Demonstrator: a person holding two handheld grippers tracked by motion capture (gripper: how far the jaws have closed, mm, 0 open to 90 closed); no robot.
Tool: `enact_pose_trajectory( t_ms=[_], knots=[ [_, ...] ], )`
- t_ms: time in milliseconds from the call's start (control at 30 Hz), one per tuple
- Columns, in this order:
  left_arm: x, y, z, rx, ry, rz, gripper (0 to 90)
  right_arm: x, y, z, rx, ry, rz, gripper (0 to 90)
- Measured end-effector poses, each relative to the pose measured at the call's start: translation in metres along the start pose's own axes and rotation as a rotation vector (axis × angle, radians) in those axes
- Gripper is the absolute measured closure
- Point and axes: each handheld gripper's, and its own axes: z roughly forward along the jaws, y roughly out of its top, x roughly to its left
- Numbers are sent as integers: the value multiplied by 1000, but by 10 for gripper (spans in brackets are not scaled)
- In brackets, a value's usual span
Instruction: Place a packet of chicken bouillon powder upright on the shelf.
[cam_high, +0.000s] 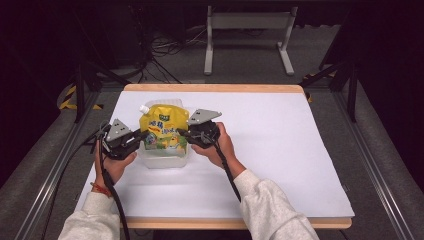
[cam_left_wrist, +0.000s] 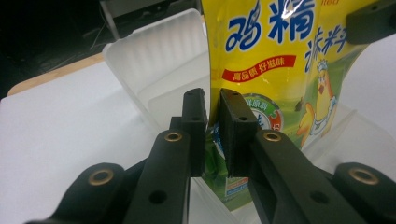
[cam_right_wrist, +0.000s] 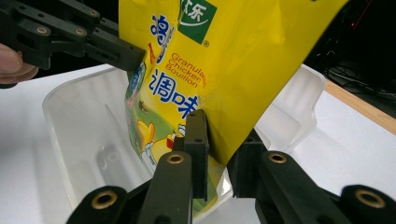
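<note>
- The chicken bouillon pouch is glossy yellow printed film, creased and catching glare.
- The storage box is translucent frosted plastic, smooth-walled.
- Left claw and right claw: matt black plastic with brass-coloured rivets.
- The tabletop wears a smooth matt white sheet over a pale wooden edge.
- The sleeves are soft pale knit cloth.

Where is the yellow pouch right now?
The yellow pouch stands in the clear plastic box, left of the table's centre, pinched between the left gripper and right gripper.
</note>
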Motion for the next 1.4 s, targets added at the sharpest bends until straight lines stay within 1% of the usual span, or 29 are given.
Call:
enact_pose_trajectory(
  t_ms=[67,100,167,233,267,300,333,367,433,467,633,667,733,833,867,900,933,967,1000,1033,1067,1100,1167,1200,1267,1300,1333,1400],
  knots=[
    [0,2,-3,-20,10,0,790,0,1,-2,3,-2,0,784],
    [-1,3,-5,-25,13,11,786,0,1,-3,3,-3,0,784],
    [-2,5,-8,-34,18,12,781,-1,3,-8,0,-9,-10,779],
    [-2,5,-9,-38,19,7,777,-1,4,-11,-7,-12,-10,774],
    [-3,7,-13,-57,27,3,775,-3,5,-16,-22,-8,3,774],
    [-3,7,-13,-57,27,3,775,-3,5,-16,-22,-8,3,774],
    [-3,8,-16,-62,24,-5,775,-4,5,-18,-21,-12,2,775],
    [-3,8,-17,-69,28,-2,771,-5,5,-22,-21,-16,1,778],
    [-5,9,-21,-81,32,-2,769,-6,6,-23,-21,-17,-1,777],
    [-5,10,-22,-84,28,-3,769,-7,6,-26,-21,-22,-4,780],
    [-10,10,-26,-98,41,3,759,-7,10,-35,-29,-32,-19,789],
    [-10,10,-26,-98,34,6,759,-7,10,-37,-27,-38,-24,789],
    [-12,10,-27,-103,50,9,750,-8,10,-39,-28,-40,-20,789],
    [-13,11,-29,-120,55,-2,727,-10,10,-40,-23,-52,-25,786],
    [-13,11,-29,-120,55,-2,725,-11,10,-41,-26,-52,-28,786],
    [-14,12,-32,-132,50,5,724,-12,10,-43,-27,-55,-26,785],
    [-15,12,-33,-137,56,6,722,-12,10,-45,-25,-57,-31,783],
    [-15,12,-35,-141,54,4,721,-13,10,-46,-24,-59,-33,781],
    [-15,12,-36,-146,46,-7,718,-13,10,-47,-23,-65,-35,779],
    [-15,12,-36,-146,46,-7,713,-13,10,-47,-23,-65,-35,779],
    [-16,13,-39,-157,50,-7,713,-14,10,-49,-22,-64,-36,779],
    [-17,12,-41,-158,46,-5,713,-15,9,-52,-19,-70,-41,776],
    [-19,12,-44,-159,51,4,712,-16,9,-55,-15,-77,-48,774],
    [-20,11,-45,-157,45,7,714,-17,9,-57,-13,-79,-47,773],
    [-22,9,-47,-147,44,27,715,-18,8,-60,-8,-84,-52,772],
    [-23,8,-47,-145,48,25,709,-19,7,-61,-2,-88,-55,772],
    [-23,7,-48,-144,37,20,706,-19,7,-62,0,-91,-60,772],
    [-25,5,-49,-147,29,13,705,-20,7,-65,7,-97,-70,766]
  ],
)
